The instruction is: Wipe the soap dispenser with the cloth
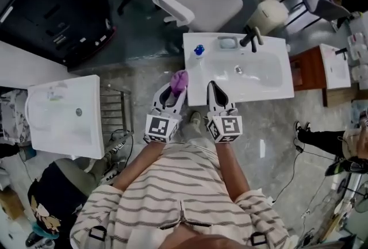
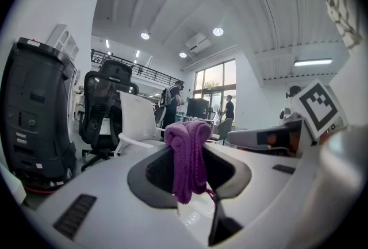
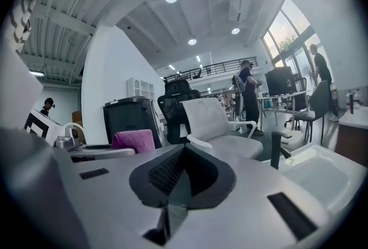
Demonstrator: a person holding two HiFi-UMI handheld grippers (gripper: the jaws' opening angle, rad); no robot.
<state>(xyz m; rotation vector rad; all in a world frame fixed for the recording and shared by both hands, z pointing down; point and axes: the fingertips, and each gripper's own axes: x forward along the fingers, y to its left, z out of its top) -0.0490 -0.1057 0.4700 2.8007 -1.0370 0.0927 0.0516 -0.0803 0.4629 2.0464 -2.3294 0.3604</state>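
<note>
Head view: left gripper (image 1: pixel 172 95) is clamped on the purple cloth (image 1: pixel 180 81). The wad pokes past the jaw tips toward 12 o'clock, just beside the white washbasin (image 1: pixel 270 89), off its 8 o'clock edge. Left gripper view shows looped knit fabric, folded over, with a limp tail hanging down between the jaws. It looks soft and light and should conform to curves, with plenty of free fabric to wipe with.

Soap dispenser (image 1: pixel 199 50) is small with a blue pump top; the body is too small to read. It stands upright on the basin's 10 o'clock corner, at 1 o'clock from the cloth and well apart. It's probably light plastic on glossy ceramic, so expect it to slide or tip under side load. Brace the body, not the pump head.

Right gripper (image 1: pixel 213 91) has its jaws together and empty, tips at the near rim, 7 o'clock.
</note>
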